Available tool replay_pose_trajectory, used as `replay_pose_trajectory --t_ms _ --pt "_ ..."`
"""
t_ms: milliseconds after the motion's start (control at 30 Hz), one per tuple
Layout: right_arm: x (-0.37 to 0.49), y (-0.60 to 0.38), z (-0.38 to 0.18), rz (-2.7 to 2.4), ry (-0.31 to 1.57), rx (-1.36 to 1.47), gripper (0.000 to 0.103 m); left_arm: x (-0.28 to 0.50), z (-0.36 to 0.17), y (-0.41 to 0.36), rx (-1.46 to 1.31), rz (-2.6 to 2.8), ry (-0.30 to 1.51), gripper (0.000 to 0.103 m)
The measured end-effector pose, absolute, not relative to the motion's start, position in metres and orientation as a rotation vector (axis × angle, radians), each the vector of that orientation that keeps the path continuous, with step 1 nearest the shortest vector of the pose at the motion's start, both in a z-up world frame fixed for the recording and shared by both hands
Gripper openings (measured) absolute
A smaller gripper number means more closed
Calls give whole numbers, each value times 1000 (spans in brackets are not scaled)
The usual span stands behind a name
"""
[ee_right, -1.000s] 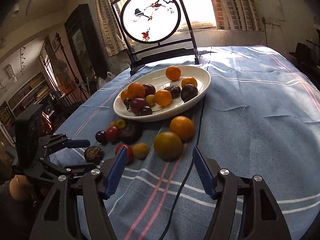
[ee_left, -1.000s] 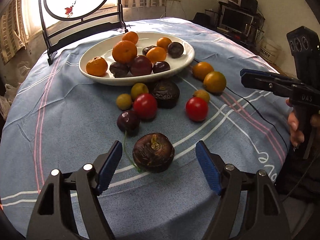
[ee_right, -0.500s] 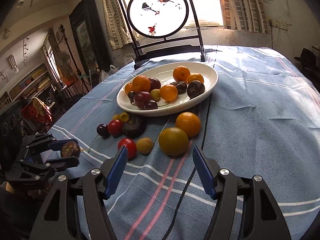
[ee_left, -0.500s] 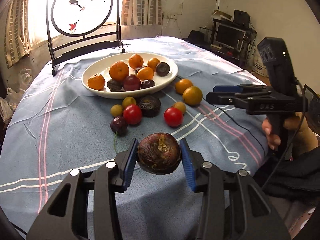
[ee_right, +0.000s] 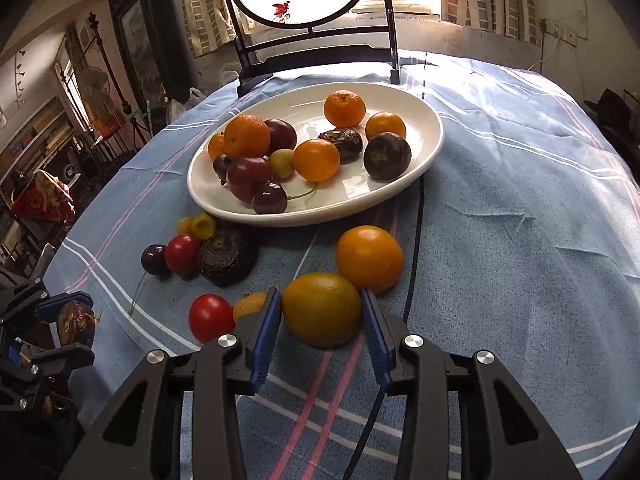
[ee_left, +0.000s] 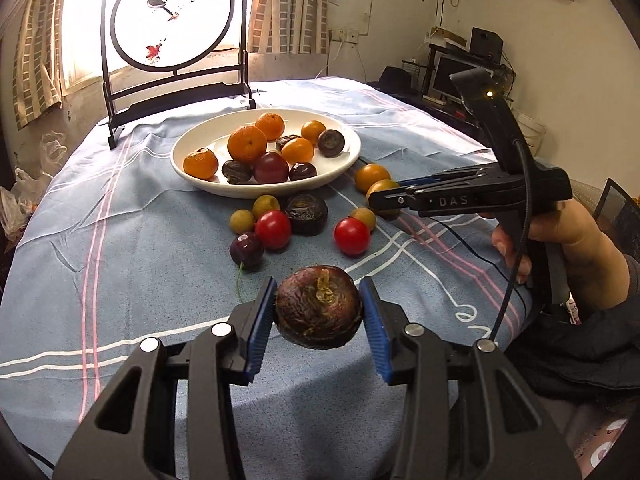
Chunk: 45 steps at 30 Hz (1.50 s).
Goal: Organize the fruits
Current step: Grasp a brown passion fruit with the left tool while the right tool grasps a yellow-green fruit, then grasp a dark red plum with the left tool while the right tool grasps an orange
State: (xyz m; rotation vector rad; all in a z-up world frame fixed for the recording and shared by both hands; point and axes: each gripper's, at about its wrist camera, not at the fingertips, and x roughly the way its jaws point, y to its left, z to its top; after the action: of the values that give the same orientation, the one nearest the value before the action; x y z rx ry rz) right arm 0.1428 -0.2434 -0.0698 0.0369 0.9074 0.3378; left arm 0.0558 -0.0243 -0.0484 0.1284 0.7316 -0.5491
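Note:
My left gripper (ee_left: 318,322) is shut on a dark brown wrinkled fruit (ee_left: 318,306) and holds it above the blue tablecloth near the front edge. It also shows at the far left of the right wrist view (ee_right: 76,322). My right gripper (ee_right: 322,320) has its blue pads against both sides of a greenish-orange citrus (ee_right: 322,308) that rests on the cloth. An orange (ee_right: 369,258) lies just behind it. A white oval plate (ee_left: 192,168) holds several oranges and dark fruits.
Loose on the cloth in front of the plate lie red tomatoes (ee_left: 352,236), small yellow fruits (ee_left: 242,221), a dark plum (ee_left: 247,249) and another brown wrinkled fruit (ee_left: 306,214). A black cable (ee_right: 414,248) runs past the plate. A round-panel stand (ee_left: 172,20) stands behind.
My left gripper closed on the brown fruit and lifted it off the cloth. My right gripper moved forward and down around the greenish-orange citrus and narrowed onto it.

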Motion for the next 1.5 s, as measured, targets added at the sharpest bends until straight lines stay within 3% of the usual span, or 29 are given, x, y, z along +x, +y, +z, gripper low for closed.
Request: replay_pose_trajectory --t_ms 267,467,800,867,900,933,1200,1500 --pt "127 -255 -34 401 772 128 40 76 -34 -20 92 -560 709 41" --pt "175 -263 1 403 721 182 40 142 -6 -26 65 -555 683 41" --pt "270 -232 -21 415 785 187 42 282 -8 -43 -52 -485 778 42" --pt "273 -230 -24 409 777 188 51 294 -15 -40 -87 -461 795 56" --pt "271 -230 -23 411 768 194 52 295 -15 -37 -107 -449 794 67" --pt "267 -230 -21 409 761 190 52 294 -15 -34 -123 -442 790 72" --pt "184 -247 -14 409 700 127 53 213 -12 -19 -21 -485 780 74" --pt "119 -263 -50 445 732 166 54 132 -63 -25 263 -499 849 73"
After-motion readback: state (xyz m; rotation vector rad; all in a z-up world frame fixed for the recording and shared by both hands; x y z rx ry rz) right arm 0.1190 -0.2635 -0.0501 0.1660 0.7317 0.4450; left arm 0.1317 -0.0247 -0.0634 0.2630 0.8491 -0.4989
